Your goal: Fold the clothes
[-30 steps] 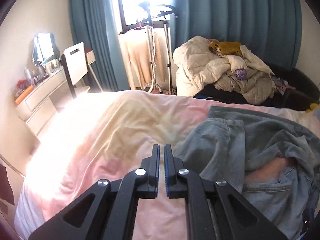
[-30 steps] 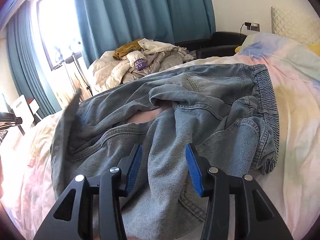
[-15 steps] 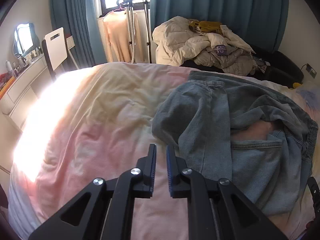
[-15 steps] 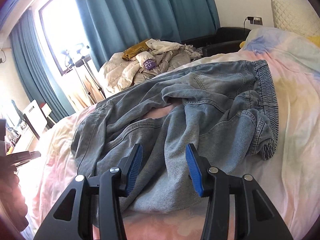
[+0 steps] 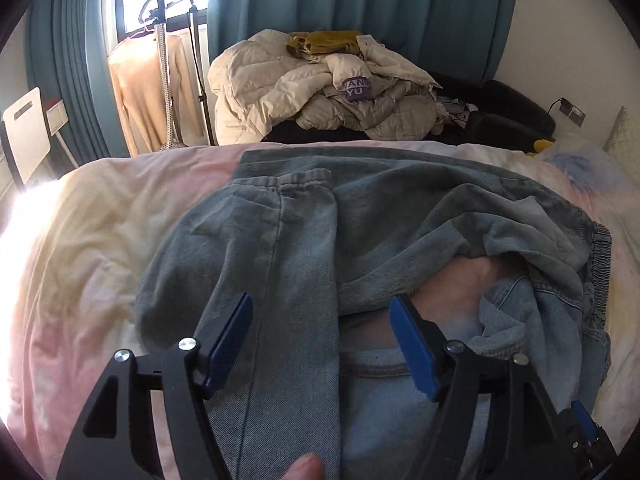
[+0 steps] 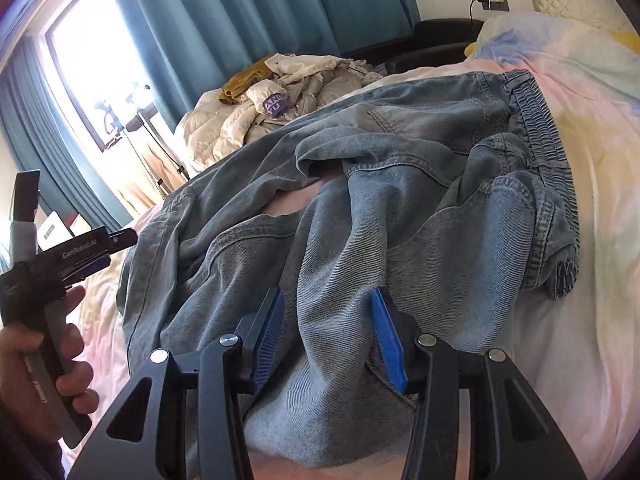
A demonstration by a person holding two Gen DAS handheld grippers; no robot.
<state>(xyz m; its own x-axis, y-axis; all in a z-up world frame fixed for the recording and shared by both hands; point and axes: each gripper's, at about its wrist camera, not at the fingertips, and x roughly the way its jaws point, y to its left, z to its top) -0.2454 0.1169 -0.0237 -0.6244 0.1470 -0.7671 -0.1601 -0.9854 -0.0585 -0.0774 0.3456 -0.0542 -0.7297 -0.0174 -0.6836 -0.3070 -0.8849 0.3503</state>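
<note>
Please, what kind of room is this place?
Most likely a home bedroom: the jeans lie crumpled on a bed with pastel bedding, teal curtains cover the window, and a pile of clothes sits behind.

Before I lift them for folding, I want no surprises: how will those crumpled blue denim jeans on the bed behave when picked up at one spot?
The crumpled blue denim jeans will probably sag and trail, since they already lie in loose folds. The thick denim looks fairly heavy, so one pinch may slip. Both open tongs could share the load.
</note>
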